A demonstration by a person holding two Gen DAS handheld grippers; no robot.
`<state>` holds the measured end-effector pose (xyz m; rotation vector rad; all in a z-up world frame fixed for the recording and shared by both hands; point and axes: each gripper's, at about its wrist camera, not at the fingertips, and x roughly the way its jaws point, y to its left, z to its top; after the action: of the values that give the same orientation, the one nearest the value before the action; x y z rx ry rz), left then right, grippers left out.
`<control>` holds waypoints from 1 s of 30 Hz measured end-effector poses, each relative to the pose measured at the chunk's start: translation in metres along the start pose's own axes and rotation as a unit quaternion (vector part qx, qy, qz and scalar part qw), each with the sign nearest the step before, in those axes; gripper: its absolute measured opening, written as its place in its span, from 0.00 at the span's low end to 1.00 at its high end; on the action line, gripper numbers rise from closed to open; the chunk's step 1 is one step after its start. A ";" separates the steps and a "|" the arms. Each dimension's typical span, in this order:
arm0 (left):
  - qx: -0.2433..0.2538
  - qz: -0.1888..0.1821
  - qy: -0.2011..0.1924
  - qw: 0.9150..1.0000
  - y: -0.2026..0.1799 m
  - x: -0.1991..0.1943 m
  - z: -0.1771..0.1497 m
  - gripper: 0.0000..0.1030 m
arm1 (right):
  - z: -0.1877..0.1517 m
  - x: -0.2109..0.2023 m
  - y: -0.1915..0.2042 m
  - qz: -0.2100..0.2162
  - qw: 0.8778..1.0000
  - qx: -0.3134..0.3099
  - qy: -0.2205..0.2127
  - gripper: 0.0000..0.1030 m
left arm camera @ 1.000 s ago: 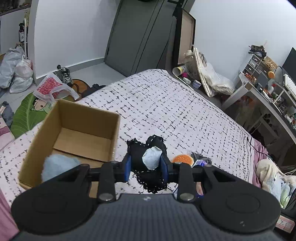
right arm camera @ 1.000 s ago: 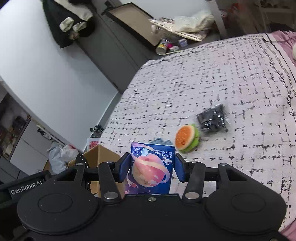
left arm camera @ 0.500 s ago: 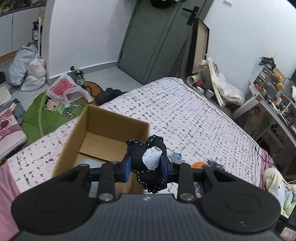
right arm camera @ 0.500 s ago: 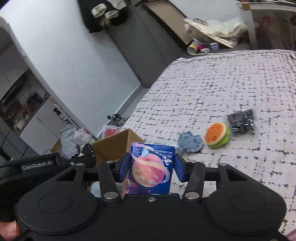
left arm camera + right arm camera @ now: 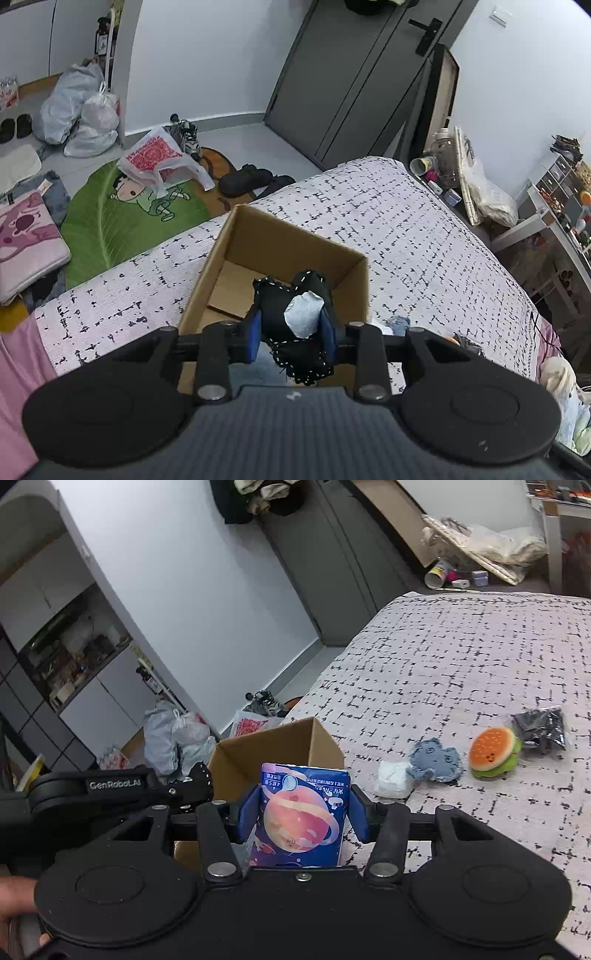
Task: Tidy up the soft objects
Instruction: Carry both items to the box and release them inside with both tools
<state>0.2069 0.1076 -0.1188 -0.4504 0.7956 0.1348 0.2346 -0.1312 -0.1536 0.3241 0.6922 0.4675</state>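
The left gripper [image 5: 291,334] is clamped on a black stitched plush [image 5: 291,299] with a pale patch, held above the open cardboard box [image 5: 360,280] at the bed's [image 5: 424,236] left edge. It looks light and squashy, so a pinch across its middle should hold. The right gripper [image 5: 303,818] is clamped on a blue tissue pack [image 5: 303,812] near the box; its film is probably slippery, so gripping the flat sides seems best. Further right on the bed lie a white wad [image 5: 393,779], blue plush [image 5: 437,764], burger toy [image 5: 493,751] and black packet [image 5: 543,727]
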 end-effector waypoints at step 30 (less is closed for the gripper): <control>-0.007 0.017 0.044 0.999 0.021 0.035 0.015 0.47 | -0.008 0.039 0.009 -0.010 0.997 0.045 0.066 0.67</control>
<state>0.2350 0.1313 -0.1417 -0.4584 0.8902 0.1536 0.2532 -0.1024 -0.1764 0.3732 0.8454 0.4430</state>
